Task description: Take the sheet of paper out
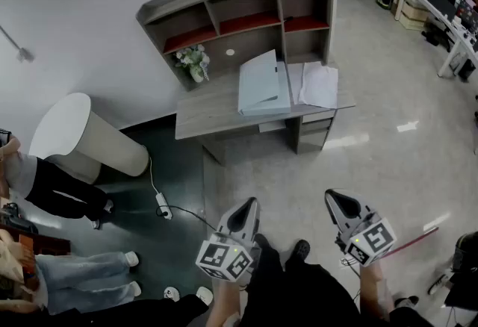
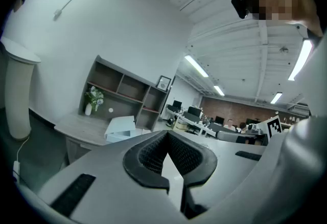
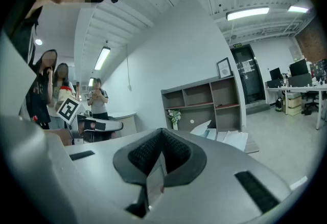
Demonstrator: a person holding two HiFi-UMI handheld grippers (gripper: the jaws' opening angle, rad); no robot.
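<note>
Sheet of paper [image 1: 320, 85] lies on the desk [image 1: 213, 106] beside a folder [image 1: 263, 86]; well back from the desk, left gripper [image 1: 249, 204] and right gripper [image 1: 333, 198] are closed, empty.

Hidden and cropped around the tabletop [image 1: 209, 113]
The raised cover of the pale blue folder [image 1: 263, 84] hides its inside; print on the loose papers [image 1: 320, 84] just beside it is too small to read; the left edge crops the bystanders [image 1: 52, 195].

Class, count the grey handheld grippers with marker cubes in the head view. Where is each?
2. The left grey gripper is at bottom centre; the right grey gripper is to its right. Both have shut jaws and point toward the grey wooden desk. None appears hidden.
</note>
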